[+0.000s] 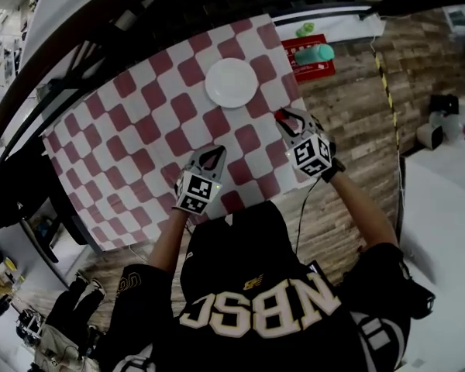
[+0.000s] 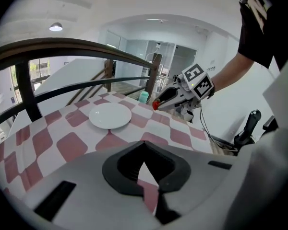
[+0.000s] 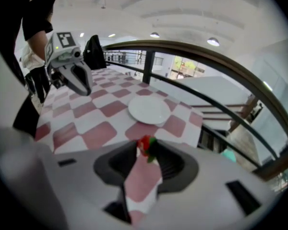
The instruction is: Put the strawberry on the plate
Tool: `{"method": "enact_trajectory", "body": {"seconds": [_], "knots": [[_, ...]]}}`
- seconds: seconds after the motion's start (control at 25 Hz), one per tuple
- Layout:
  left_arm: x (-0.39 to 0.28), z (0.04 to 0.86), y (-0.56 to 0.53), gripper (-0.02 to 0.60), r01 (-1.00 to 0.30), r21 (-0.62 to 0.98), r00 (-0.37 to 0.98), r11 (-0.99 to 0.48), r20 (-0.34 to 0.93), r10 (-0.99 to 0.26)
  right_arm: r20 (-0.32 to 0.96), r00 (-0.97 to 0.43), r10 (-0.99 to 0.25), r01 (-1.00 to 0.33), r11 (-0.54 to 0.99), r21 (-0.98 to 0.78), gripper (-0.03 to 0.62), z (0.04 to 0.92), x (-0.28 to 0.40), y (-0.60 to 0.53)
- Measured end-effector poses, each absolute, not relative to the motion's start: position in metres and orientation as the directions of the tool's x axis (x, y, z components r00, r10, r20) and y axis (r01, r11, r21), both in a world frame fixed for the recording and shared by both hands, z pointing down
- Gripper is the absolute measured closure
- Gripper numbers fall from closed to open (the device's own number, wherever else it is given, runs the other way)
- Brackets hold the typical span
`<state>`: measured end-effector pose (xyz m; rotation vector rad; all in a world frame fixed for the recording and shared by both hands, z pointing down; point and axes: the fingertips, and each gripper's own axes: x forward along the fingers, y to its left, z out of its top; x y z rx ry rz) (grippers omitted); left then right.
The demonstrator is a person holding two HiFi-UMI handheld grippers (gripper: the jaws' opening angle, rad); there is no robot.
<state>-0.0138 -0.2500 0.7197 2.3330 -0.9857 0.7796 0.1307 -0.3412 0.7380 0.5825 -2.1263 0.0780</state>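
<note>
Plenty of bare cloth (image 1: 139, 147) before the plate (image 1: 231, 82) (left gripper (image 1: 214, 150) clenched, right gripper (image 1: 281, 115) grasping strawberry (image 3: 144, 145))

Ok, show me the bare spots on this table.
The plate is empty. Bare tablecloth spreads left of it to the table edge. Crowded: the near edge at the left hand-held gripper, the right edge at the right hand-held gripper holding the strawberry.

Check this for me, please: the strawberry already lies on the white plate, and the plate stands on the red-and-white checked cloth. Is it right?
Not quite. The strawberry is not on the plate. It is gripped between the jaws of the right gripper, as the right gripper view shows. The plate is bare, and it does stand on the red-and-white checked cloth.
</note>
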Motion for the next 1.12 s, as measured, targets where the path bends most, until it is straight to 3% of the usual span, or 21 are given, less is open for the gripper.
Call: {"method": "enact_trajectory", "body": {"seconds": [0.52, 1.12], "knots": [[-0.014, 0.731, -0.299, 0.566, -0.791, 0.252, 0.573, -0.558, 0.625, -0.53, 0.718, -0.644, -0.263, -0.309, 0.949, 0.071, 0.462, 0.745, 0.004, -0.404], [-0.028, 0.723, -0.314, 0.566, -0.827, 0.267, 0.545, -0.494, 0.595, -0.591, 0.776, -0.593, -0.215, -0.336, 0.942, 0.004, 0.462, 0.778, -0.017, -0.405]]}}
